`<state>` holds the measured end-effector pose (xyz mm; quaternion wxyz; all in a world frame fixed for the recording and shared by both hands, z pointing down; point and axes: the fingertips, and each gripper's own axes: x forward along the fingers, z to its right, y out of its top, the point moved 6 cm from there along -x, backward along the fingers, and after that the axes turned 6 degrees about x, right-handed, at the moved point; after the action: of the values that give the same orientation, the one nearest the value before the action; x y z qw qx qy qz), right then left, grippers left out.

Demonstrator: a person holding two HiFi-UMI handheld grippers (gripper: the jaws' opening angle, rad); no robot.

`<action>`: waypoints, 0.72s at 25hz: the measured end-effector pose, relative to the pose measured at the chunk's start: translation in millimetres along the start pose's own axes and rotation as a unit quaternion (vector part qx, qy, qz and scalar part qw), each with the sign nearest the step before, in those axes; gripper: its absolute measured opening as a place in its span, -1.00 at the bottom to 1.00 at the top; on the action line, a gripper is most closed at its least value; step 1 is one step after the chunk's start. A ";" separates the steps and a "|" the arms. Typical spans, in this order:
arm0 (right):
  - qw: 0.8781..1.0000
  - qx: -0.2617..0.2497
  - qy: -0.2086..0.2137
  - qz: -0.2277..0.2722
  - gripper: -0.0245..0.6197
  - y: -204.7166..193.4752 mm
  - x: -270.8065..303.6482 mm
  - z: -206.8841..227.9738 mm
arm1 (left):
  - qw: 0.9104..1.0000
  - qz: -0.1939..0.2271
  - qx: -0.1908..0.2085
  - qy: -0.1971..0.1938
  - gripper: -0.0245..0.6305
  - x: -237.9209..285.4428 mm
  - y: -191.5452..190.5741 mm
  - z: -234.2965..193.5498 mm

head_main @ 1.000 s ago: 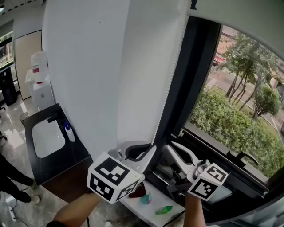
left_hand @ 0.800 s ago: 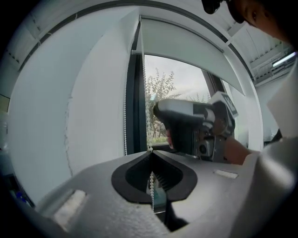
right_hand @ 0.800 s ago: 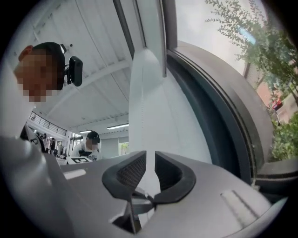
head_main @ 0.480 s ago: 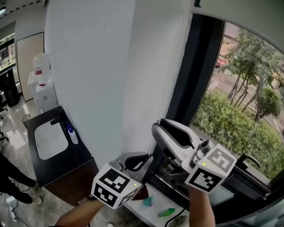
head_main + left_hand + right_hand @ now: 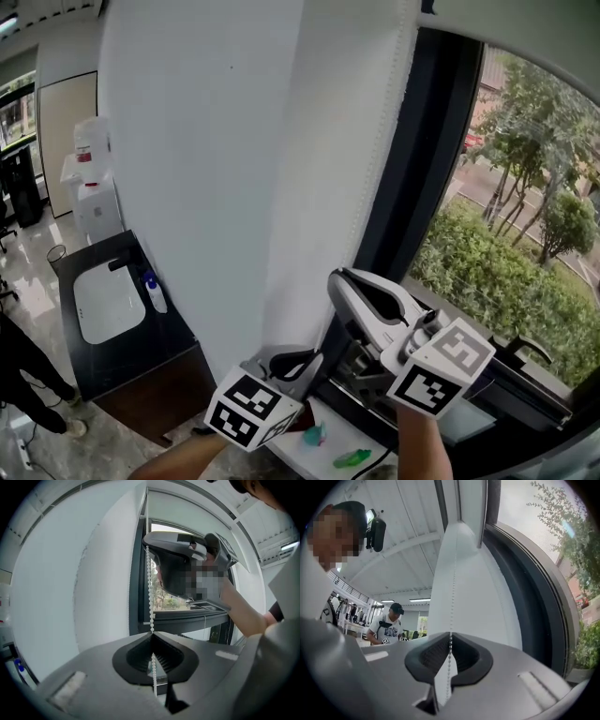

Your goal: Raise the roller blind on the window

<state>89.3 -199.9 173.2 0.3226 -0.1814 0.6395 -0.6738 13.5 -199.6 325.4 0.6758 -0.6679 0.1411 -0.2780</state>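
Observation:
A white bead chain (image 5: 374, 187) hangs down the edge of the white pillar beside the dark window frame (image 5: 412, 187). A pale strip of the roller blind (image 5: 525, 28) shows at the window's top. My left gripper (image 5: 317, 354) is low and shut on the chain (image 5: 151, 620), which runs between its tips. My right gripper (image 5: 336, 279) sits higher on the same chain and appears above in the left gripper view (image 5: 147, 540). Its jaws have just been closing and now pinch the chain (image 5: 450, 637).
A black counter with a white sink (image 5: 108, 300) and a blue-capped bottle (image 5: 155, 292) stands below left. A white ledge (image 5: 309, 459) under my hands holds small green items (image 5: 352, 457). Someone's legs (image 5: 23, 375) show at far left. Trees fill the window.
The right gripper rose from beside the left to a spot above it on the chain. The left gripper sank lower, still clamped on the chain.

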 end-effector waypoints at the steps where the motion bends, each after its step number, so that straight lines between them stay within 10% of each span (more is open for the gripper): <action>1: 1.000 0.005 0.001 -0.002 -0.87 -1.8 0.2 0.8 | 1.000 -0.002 -0.003 -0.002 -0.89 0.4 -1.9 -0.2; 18: 0.998 -0.018 -0.060 0.030 -0.90 -12.4 -13.9 8.6 | 0.995 0.086 -0.047 -0.014 -0.72 -37.2 45.9 -7.0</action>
<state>102.6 -197.3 188.6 0.3774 -0.2079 0.6359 -0.6403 -11.8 -186.5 273.2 0.6672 -0.6879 0.2014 -0.2025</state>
